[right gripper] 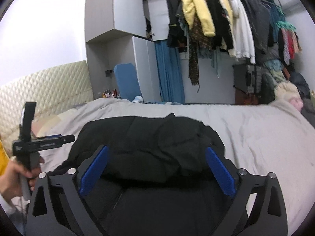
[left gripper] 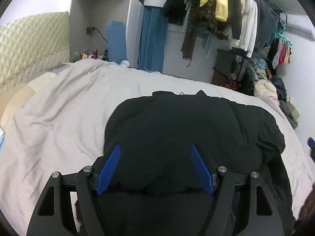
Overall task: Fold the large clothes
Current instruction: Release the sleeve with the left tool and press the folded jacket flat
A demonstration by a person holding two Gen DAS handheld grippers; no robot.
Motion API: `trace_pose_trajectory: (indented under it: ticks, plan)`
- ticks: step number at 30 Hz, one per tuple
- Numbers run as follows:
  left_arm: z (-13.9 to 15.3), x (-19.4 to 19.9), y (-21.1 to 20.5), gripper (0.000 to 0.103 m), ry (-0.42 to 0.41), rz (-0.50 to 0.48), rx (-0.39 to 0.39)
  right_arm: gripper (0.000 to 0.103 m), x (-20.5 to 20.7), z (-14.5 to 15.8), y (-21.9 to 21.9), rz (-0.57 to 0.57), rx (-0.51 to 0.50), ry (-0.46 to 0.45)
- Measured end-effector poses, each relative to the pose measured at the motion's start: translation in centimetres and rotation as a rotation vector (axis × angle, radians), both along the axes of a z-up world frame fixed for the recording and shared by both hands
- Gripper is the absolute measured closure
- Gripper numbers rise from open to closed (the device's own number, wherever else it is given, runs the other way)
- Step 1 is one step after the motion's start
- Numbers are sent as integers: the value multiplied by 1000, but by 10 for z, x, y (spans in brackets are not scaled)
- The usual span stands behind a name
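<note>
While both grippers are held wide with nothing between their fingers, the black jacket (left gripper: 187, 129) lies bunched on the bed (left gripper: 65, 106), just ahead of and partly under them. Nearest the left wrist camera, the left gripper (left gripper: 155, 169) is seen with its blue fingers (left gripper: 109, 169) spread over the near hem of the jacket; whether the pads touch the cloth cannot be told. The right gripper (right gripper: 156, 171) is likewise spread, its blue fingers (right gripper: 94, 171) flanking a thick fold at the jacket's near edge.

A slip is judged likely if only the top layer is pinched: the padded cloth looks bulky and slick, so an outer layer could be drawn away while the lining stays behind, and the fold would come out crooked. If the bedcover is caught together with the hem, it may be dragged up with the jacket. The left gripper's handle, seen in the right wrist view in the person's left hand (right gripper: 13, 175), sits close beside the right gripper, so a knock between the two is possible.

Farther off, the headboard (left gripper: 29, 45) and the hanging clothes (right gripper: 226, 23) are well apart from the work and are not expected to interfere.
</note>
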State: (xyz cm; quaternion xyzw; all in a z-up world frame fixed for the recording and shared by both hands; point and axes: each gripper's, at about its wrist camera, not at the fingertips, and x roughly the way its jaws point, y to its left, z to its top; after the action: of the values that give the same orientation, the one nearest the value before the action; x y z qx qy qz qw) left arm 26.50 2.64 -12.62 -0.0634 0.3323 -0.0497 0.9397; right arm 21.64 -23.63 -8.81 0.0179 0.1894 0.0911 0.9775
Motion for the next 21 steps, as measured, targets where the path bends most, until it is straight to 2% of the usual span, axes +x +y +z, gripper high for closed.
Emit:
trace_pose_trajectory:
  ticks: [3,10,14,16,19,21]
  plan:
    - [-4,14,-8,29,-10,-22,1,17,42,-15,2,-24,-12,34]
    - [-38,52,-25,29,20,-56,59,17,114,-53,3,-55,-13,123]
    - [-47,64,-31,28,12,-53,126,16,134,-68,17,-51,-81,122]
    - [-51,70,-32,28,11,-56,150,16,139,-76,20,-50,-85,123]
    - [-60,81,-32,28,28,-61,142,15,147,-88,21,-52,-74,125]
    - [-64,85,-37,27,32,-67,175,14,152,-95,22,-49,-75,141]
